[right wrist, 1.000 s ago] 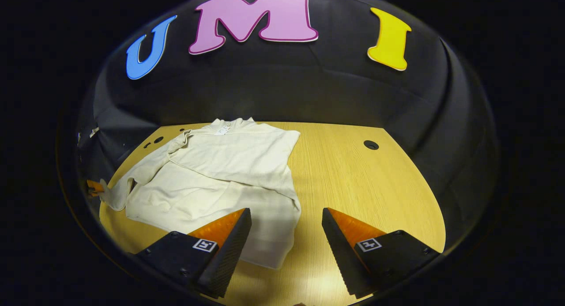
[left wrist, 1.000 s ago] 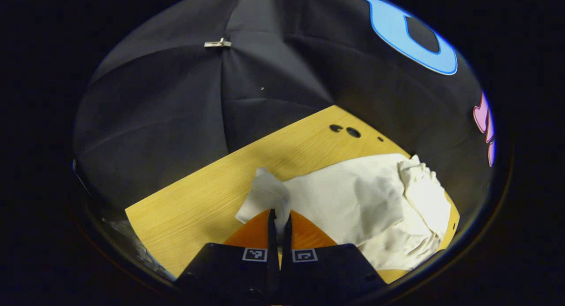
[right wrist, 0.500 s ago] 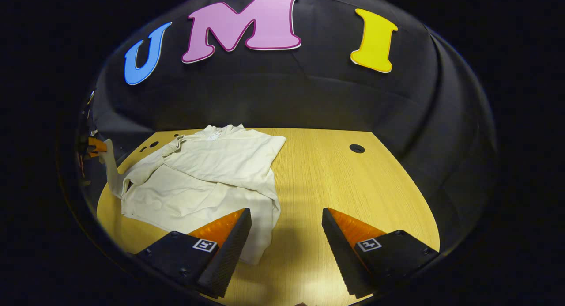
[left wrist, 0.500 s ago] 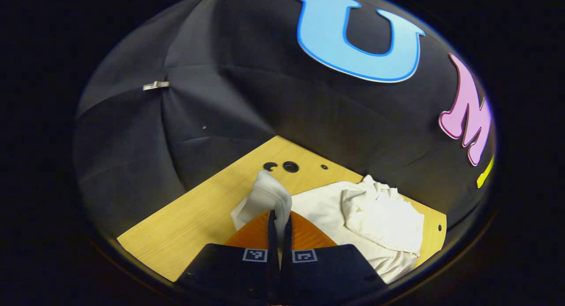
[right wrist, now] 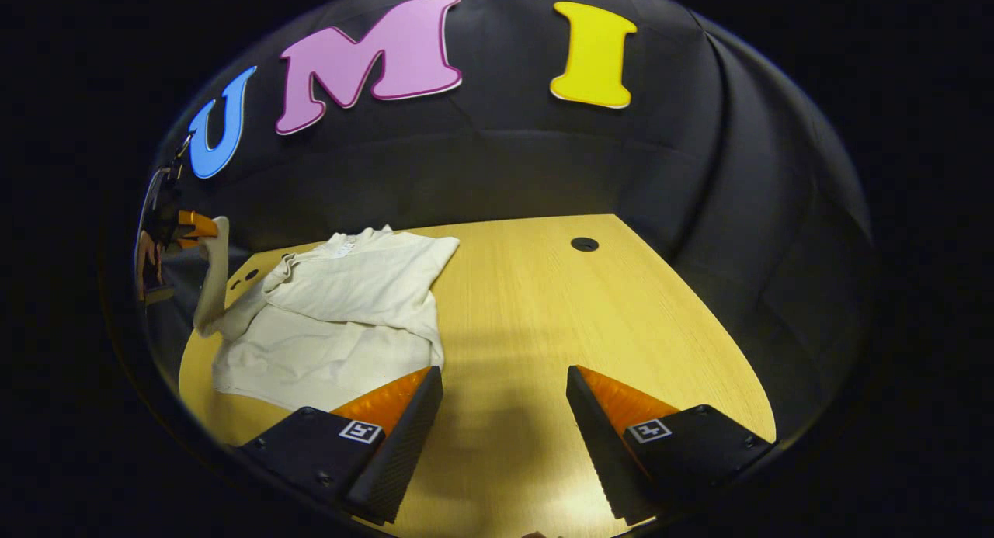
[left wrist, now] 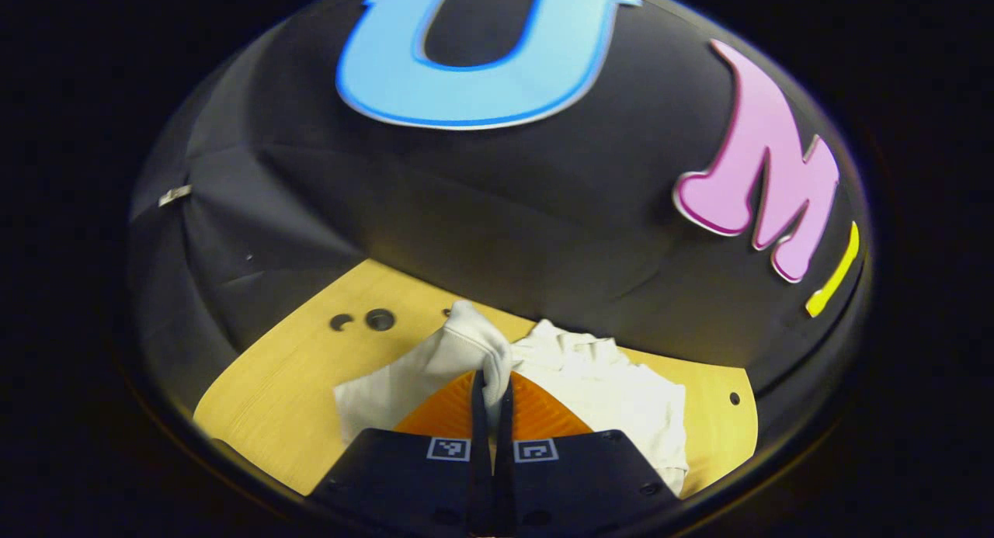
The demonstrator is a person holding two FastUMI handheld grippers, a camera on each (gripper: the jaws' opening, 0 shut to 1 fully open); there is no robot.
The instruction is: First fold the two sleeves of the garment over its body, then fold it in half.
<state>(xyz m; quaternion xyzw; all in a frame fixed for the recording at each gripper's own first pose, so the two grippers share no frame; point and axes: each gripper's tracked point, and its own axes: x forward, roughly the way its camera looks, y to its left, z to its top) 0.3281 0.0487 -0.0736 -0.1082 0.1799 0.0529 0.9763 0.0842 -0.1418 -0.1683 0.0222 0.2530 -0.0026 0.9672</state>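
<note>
two views, left gripper view first. the left claw [left wrist: 491, 390] is closed, both fingers pinching the cuff of the shirt's sleeve [left wrist: 466, 344]. over the past second it has lifted and swung this sleeve from the table's left edge toward the shirt [left wrist: 613, 390], so the second sleeve fold looks underway. the shirt lies just beyond the claw, near the table's [left wrist: 287, 383] far edge.

right gripper view: the right claw [right wrist: 505, 421] hangs wide open, holding nothing, above bare table near its front edge. the pale shirt lies ahead to its left, one sleeve already folded across the body, the other raised at the table's left edge by the left claw.
</note>
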